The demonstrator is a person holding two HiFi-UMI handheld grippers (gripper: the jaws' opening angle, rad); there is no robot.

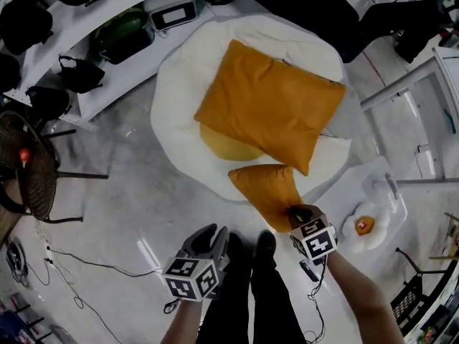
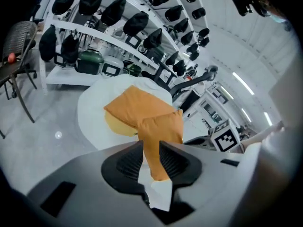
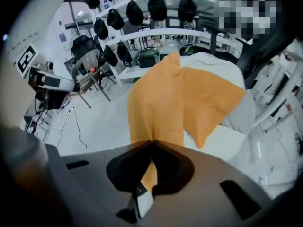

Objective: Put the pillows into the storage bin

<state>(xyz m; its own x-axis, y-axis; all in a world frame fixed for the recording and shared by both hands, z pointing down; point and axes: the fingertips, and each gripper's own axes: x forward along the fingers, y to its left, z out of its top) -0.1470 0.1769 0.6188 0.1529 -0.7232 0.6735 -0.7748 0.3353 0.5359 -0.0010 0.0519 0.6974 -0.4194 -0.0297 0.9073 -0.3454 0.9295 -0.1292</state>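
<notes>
fingers (image 3: 129,168) of the right gripper (image 3: 151,144) closed tight on a pillow corner

the small orange pillow (image 1: 267,190) is pinched by one corner in the right gripper. it stretches from there to the near edge of the white cushion (image 1: 179,99), which lies on the floor (image 1: 122,213). just beyond it the large orange pillow (image 1: 269,106) lies flat on the cushion, partly covering a round yellow patch (image 1: 226,145).

the left gripper (image 1: 206,239) hovers to the left of the small orange pillow, apart from it and above the person's dark shoes (image 1: 251,248). its fingers stand a little apart with nothing held; the pillow shows only through the gap, farther off.

a small egg-shaped toy (image 1: 366,226) lies on the floor to the right. white shelves (image 1: 107,70) carrying dark bags run behind the cushion, and a wicker chair (image 1: 29,163) stands at the left.
</notes>
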